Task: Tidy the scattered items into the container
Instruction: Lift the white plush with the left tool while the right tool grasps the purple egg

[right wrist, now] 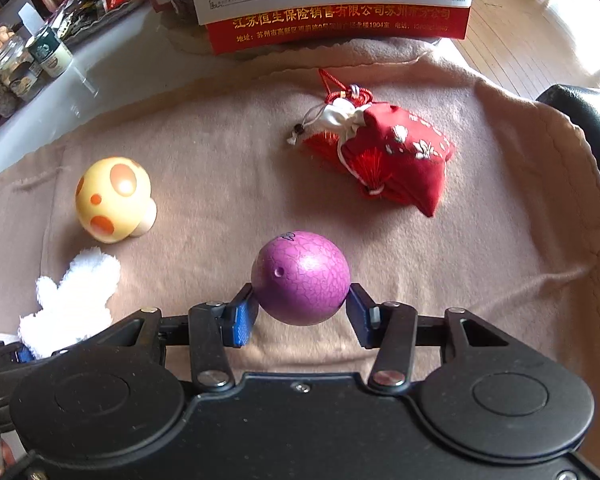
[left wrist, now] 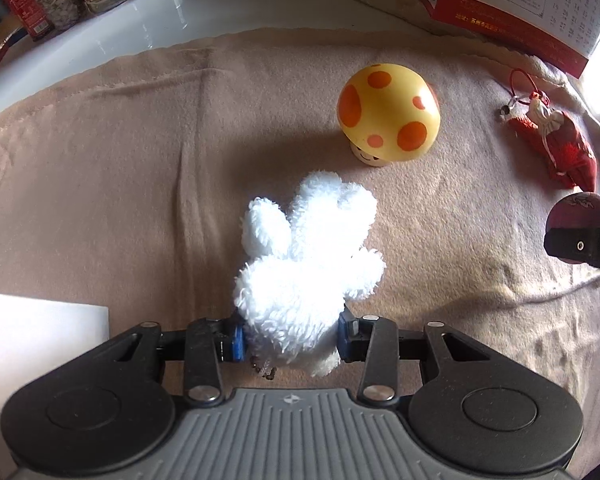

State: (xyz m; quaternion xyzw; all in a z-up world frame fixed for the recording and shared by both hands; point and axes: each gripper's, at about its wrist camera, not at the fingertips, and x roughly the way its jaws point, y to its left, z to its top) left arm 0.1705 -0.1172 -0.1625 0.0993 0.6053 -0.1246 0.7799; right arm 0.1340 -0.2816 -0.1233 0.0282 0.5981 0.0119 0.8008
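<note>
Purple egg (right wrist: 301, 278) and white plush (left wrist: 305, 268) pinched between jaws

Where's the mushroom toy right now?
The mushroom toy stands on the blanket, left in the right wrist view, between the white plush and red pouch.

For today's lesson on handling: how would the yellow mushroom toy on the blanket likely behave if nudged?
The mushroom toy looks top-heavy, with a wide cap on a narrow stem, so it may tip. Its rounded, glossy cap could then roll and slip, though the soft blanket should slow it.
</note>
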